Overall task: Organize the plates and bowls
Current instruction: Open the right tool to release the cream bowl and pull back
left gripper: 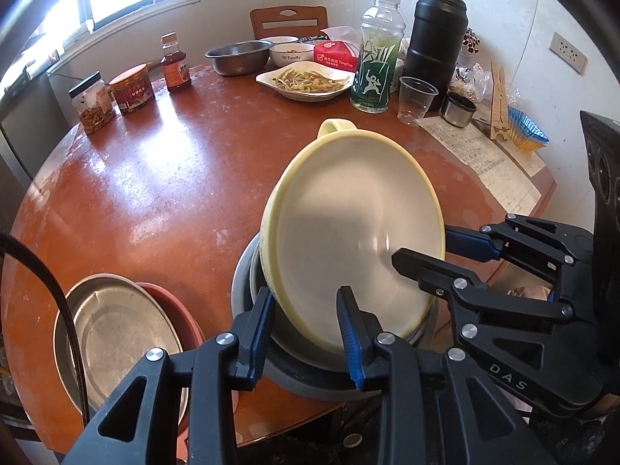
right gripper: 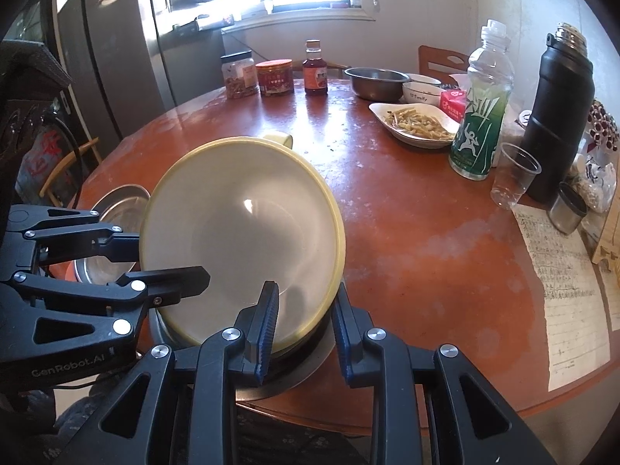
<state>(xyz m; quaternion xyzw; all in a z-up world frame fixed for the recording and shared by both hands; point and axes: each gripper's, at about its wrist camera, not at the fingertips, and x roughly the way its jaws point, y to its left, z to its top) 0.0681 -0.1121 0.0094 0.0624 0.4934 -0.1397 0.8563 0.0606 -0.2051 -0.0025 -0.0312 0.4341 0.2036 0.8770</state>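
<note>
Both grippers, left gripper (left gripper: pixel 306 333) and right gripper (right gripper: pixel 306 325), clamp tilted yellow bowl (left gripper: pixel 352 228) rim above steel bowl (left gripper: pixel 248 283); uneven pull risks slip, clatter.

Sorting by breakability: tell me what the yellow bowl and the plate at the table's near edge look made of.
Yellow bowl: likely glazed ceramic or melamine, since its smooth cream inside gives a soft glare; the look leaves it open.
Metal plate: looks like stainless steel, with a dull grey, scuffed sheen and a thin rim.
</note>
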